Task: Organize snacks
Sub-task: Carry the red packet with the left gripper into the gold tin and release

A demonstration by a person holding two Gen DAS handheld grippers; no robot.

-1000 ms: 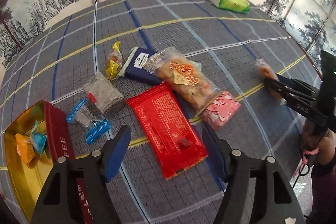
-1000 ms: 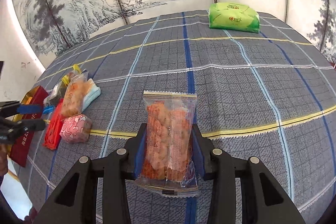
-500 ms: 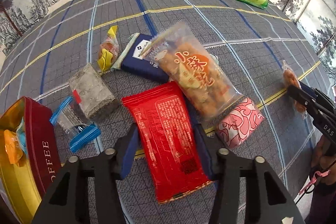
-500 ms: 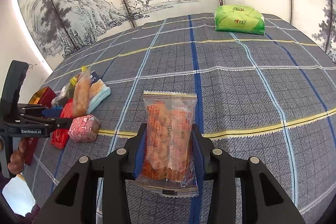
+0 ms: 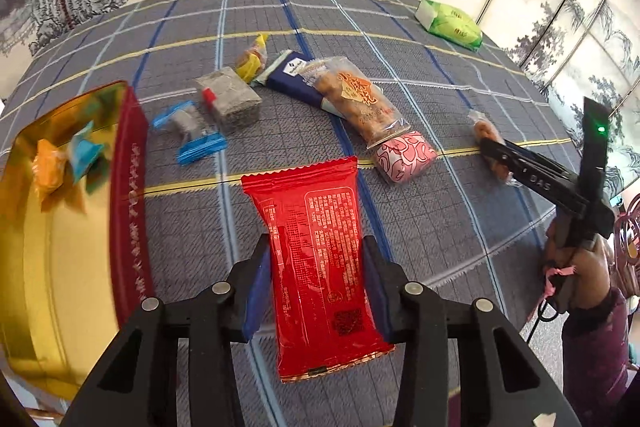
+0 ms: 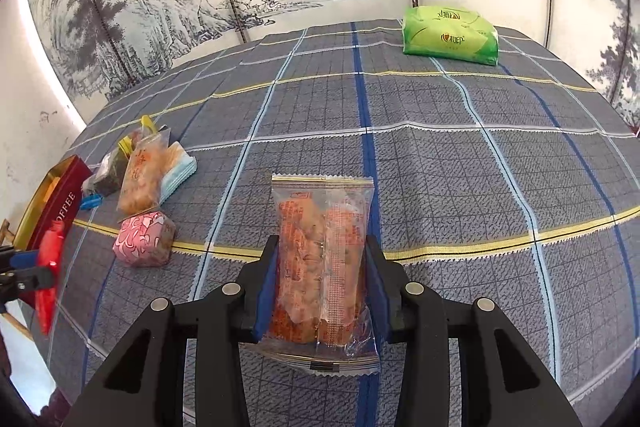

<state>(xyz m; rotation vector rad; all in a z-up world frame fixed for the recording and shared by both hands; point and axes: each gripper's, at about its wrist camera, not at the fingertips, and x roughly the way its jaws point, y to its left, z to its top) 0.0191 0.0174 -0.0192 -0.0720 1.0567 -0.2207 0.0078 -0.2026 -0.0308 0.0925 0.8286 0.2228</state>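
Note:
My left gripper (image 5: 316, 287) is shut on a red foil snack packet (image 5: 316, 251) and holds it above the cloth, just right of the open red coffee tin (image 5: 128, 195) with a gold inside. The tin holds an orange (image 5: 48, 171) and a blue wrapped sweet (image 5: 86, 155). My right gripper (image 6: 320, 291) is shut on a clear packet of orange-brown biscuits (image 6: 322, 259), held above the cloth; it also shows in the left wrist view (image 5: 496, 151). The left gripper with the red packet shows in the right wrist view (image 6: 44, 263).
On the checked cloth lie a pink patterned packet (image 5: 404, 157), a long clear bag of fried twists (image 5: 356, 103), a dark blue packet (image 5: 292, 77), a grey block (image 5: 230, 99), a blue-ended clear wrapper (image 5: 188, 131), and a yellow sweet (image 5: 252, 61). A green tissue pack (image 6: 450, 37) lies far back.
My left gripper closed on the red packet, lifted it off the cloth and moved toward the tin. My right gripper kept its hold on the biscuit packet, nearly still.

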